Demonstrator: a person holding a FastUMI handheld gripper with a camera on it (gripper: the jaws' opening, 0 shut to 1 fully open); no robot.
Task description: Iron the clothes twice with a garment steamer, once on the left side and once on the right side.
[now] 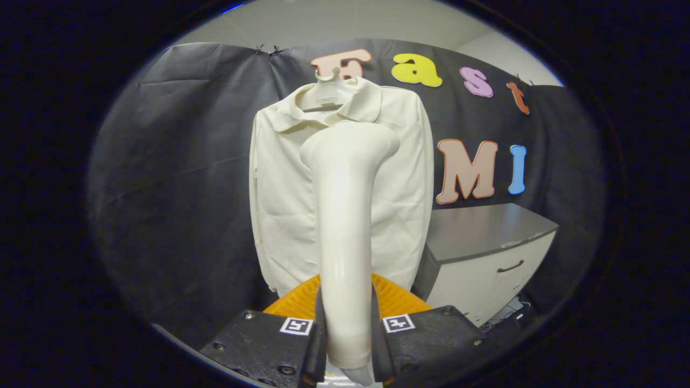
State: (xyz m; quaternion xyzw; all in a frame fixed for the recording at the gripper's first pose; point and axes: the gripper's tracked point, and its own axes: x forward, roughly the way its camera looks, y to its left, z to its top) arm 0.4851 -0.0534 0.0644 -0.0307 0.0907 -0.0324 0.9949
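A cream long-sleeved shirt hangs on a white hanger against the black cloth wall. My gripper is shut on the handle of a cream garment steamer, both fingers pressing its sides. The steamer rises straight up from between the fingers. Its head sits high on the shirt's chest, just under the collar, a little right of the placket. The steamer hides the middle strip of the shirt. I cannot tell whether the head touches the fabric.
A low white cabinet with a grey top and a dark drawer handle stands right of the shirt. Cables lie on the floor beside it. Black cloth wall spreads to the left.
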